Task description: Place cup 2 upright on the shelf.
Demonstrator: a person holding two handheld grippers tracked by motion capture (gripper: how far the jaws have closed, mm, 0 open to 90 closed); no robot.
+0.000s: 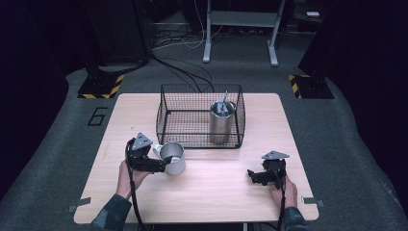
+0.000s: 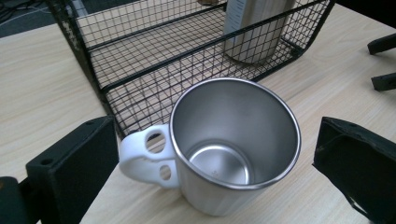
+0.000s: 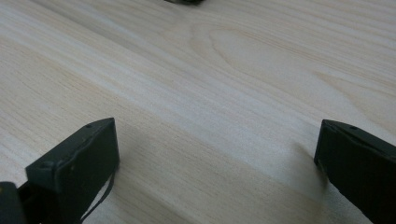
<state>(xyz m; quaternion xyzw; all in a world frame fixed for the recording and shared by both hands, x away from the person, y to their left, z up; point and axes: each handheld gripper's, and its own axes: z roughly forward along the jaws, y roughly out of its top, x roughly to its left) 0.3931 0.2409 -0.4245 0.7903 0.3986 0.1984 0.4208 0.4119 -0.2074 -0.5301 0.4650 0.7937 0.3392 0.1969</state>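
Steel mug (image 2: pixel 233 144) upright on bench (image 1: pixel 216 187), just in front of wire basket (image 1: pixel 166 118); left gripper (image 2: pixel 212 158) fingers spread wide, straddling it, not yet gripping; close squarely on the body, clear of white handle (image 2: pixel 144 161); right gripper (image 3: pixel 215 158) released, idle.

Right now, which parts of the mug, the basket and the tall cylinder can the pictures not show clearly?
- Mug: left gripper view, its base, cut off by its own wall.
- Tall cylinder: left gripper view, top cut by the edge.
- Item inside the cylinder: high view, too small.
- Basket: floor blurred by mesh.
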